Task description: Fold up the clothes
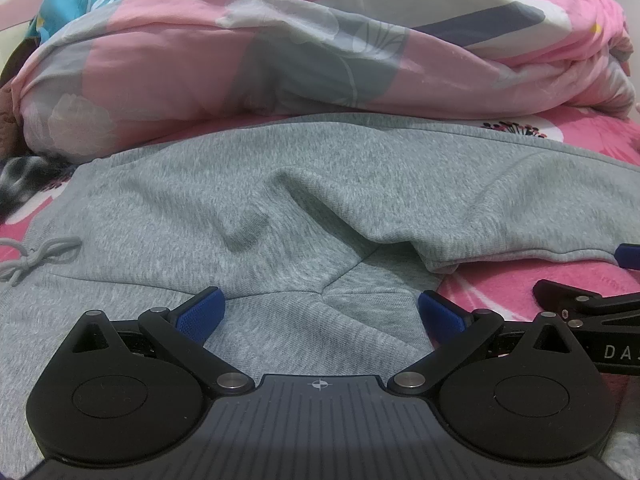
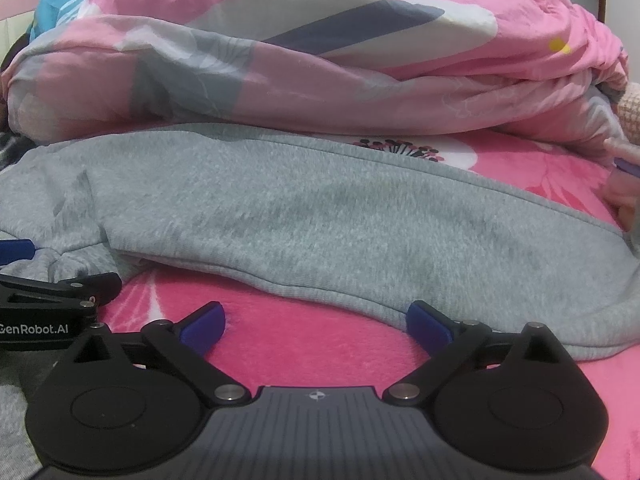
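Grey sweatpants [image 1: 248, 200] lie spread on a pink floral blanket [image 1: 500, 280], with the drawstring [image 1: 36, 258] at the left. My left gripper [image 1: 320, 312] hovers open over the crotch area, nothing between its blue pads. One grey leg [image 2: 320, 216] stretches to the right in the right wrist view. My right gripper [image 2: 316, 326] is open just in front of that leg's near hem, above bare blanket [image 2: 300, 344]; its right pad [image 2: 426, 322] is at the hem's edge. Each gripper shows at the edge of the other's view.
A bulky folded quilt [image 1: 280, 64] in pink, grey and white rises right behind the sweatpants and blocks the far side. A person's hand [image 2: 624, 196] shows at the right edge. Dark fabric [image 1: 20, 176] lies at the far left.
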